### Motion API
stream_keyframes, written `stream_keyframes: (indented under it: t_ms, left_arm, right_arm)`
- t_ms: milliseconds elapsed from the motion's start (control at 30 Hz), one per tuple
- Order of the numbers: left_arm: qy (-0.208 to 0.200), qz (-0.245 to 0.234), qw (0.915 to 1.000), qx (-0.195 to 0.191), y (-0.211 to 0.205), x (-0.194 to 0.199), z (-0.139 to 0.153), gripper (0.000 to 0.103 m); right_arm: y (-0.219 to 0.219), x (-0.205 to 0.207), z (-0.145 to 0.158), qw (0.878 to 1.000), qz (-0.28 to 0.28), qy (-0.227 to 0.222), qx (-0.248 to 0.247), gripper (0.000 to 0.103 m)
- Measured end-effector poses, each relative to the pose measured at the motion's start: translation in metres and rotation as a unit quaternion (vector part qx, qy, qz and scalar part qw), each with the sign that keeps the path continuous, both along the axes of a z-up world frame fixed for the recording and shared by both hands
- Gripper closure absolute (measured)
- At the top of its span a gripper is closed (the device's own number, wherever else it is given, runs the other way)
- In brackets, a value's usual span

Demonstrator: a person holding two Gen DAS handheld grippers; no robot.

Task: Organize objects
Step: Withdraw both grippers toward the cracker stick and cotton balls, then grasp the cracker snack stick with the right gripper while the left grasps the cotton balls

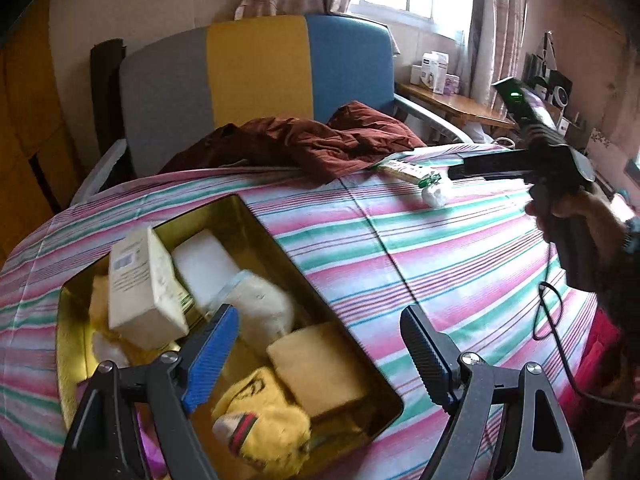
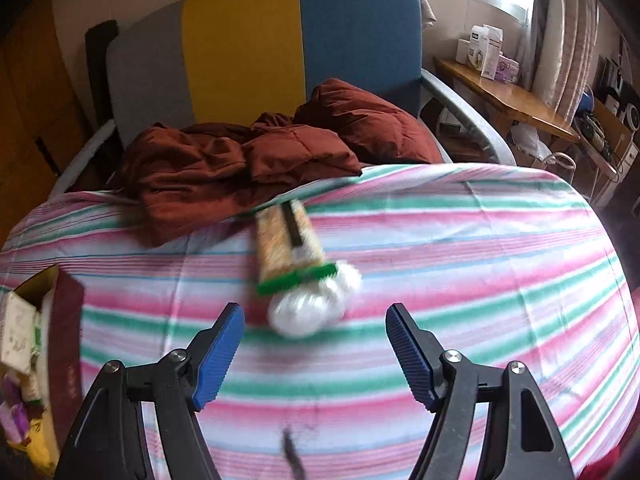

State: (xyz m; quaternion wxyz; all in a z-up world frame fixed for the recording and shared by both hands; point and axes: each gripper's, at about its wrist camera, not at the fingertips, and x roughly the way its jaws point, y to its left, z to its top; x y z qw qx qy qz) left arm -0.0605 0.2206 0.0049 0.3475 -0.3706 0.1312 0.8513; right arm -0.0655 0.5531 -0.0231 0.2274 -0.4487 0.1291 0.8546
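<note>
Packet (image 2: 290, 246) at 12 o'clock of right gripper (image 2: 314, 354): light, crinkly; grab its flat middle. Both grippers empty, jaws apart.

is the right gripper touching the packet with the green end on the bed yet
Apart. The right wrist view shows the right gripper open and empty, with striped sheet visible between its fingertips and the packet.
</note>
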Motion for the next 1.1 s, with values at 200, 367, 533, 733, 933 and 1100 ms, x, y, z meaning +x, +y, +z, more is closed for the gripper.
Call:
stream_keyframes:
  t_ms: [200,367,533,733,933,1100]
  left_arm:
    - [-0.007,-0.018,0.9998,-0.002,0.024,-0.012,0.002,0.020]
    - [-0.010,-0.032,0.9994,-0.010,0.045,-0.022,0.001,0.019]
    - [-0.012,-0.041,0.9990,-0.016,0.063,-0.031,0.004,0.019]
    - [-0.001,-0.058,0.9978,-0.032,0.095,-0.042,0.005,0.019]
    - [0.003,-0.081,0.9957,-0.044,0.139,-0.050,0.002,0.019]
    - [-0.004,-0.114,0.9922,-0.049,0.188,-0.055,-0.008,0.019]
  right_arm:
    - [0.014,-0.047,-0.021,0.999,0.027,-0.036,0.007,0.028]
    - [0.012,-0.093,-0.042,0.993,0.066,-0.093,0.033,0.026]
    - [0.011,-0.107,-0.058,0.987,0.093,-0.128,0.037,0.055]
    - [0.026,-0.061,-0.026,0.995,0.074,-0.061,-0.003,0.055]
    - [0.054,0.013,0.004,1.000,0.012,0.009,-0.028,0.055]
    - [0.081,0.048,-0.010,0.998,-0.031,0.019,-0.047,0.055]
